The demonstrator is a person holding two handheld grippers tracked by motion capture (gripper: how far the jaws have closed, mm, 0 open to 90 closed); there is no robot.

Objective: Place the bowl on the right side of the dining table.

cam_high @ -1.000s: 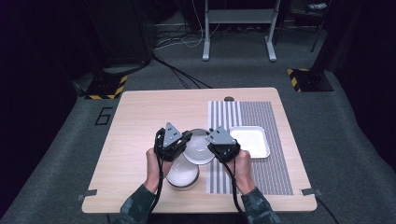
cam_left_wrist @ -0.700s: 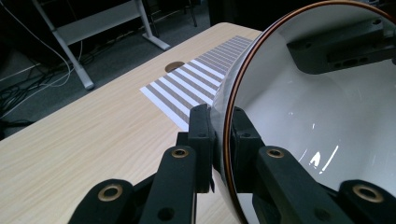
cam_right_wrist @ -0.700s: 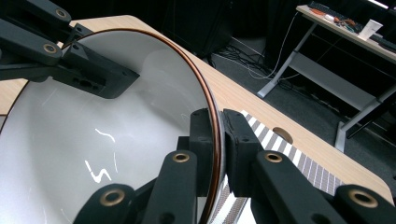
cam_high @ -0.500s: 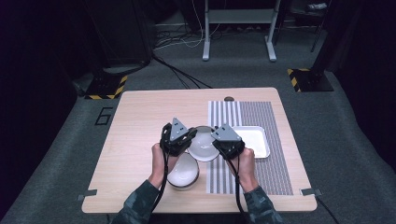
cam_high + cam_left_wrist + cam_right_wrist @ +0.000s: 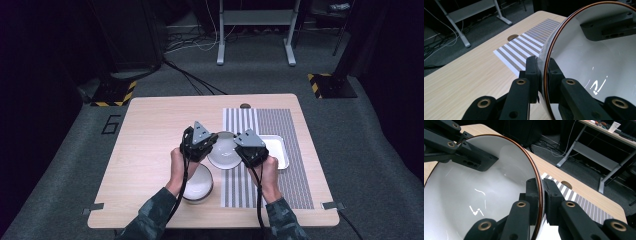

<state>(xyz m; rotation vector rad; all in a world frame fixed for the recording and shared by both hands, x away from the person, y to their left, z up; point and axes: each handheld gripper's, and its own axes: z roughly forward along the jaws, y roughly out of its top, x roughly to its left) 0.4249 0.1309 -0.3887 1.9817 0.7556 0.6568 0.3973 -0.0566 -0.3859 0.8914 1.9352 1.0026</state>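
A white bowl with a thin brown rim (image 5: 223,151) hangs above the table between both hands. My left gripper (image 5: 204,144) is shut on its left rim; in the left gripper view the jaws pinch the bowl's edge (image 5: 546,75), one pad inside and one outside. My right gripper (image 5: 241,148) is shut on the opposite rim, with the rim (image 5: 541,192) clamped between its pads. Each gripper view shows the other gripper across the white bowl (image 5: 481,192). A second white bowl (image 5: 199,183) rests on the table under the left hand.
A striped grey and white mat (image 5: 285,150) covers the right part of the wooden table (image 5: 145,145). A white square dish (image 5: 279,150) lies on the mat behind the right hand. A round hole (image 5: 245,106) sits at the table's far edge.
Both hands have carried the held bowl a little to the right, away from over the lower bowl and toward the striped mat. Both grips are unchanged.
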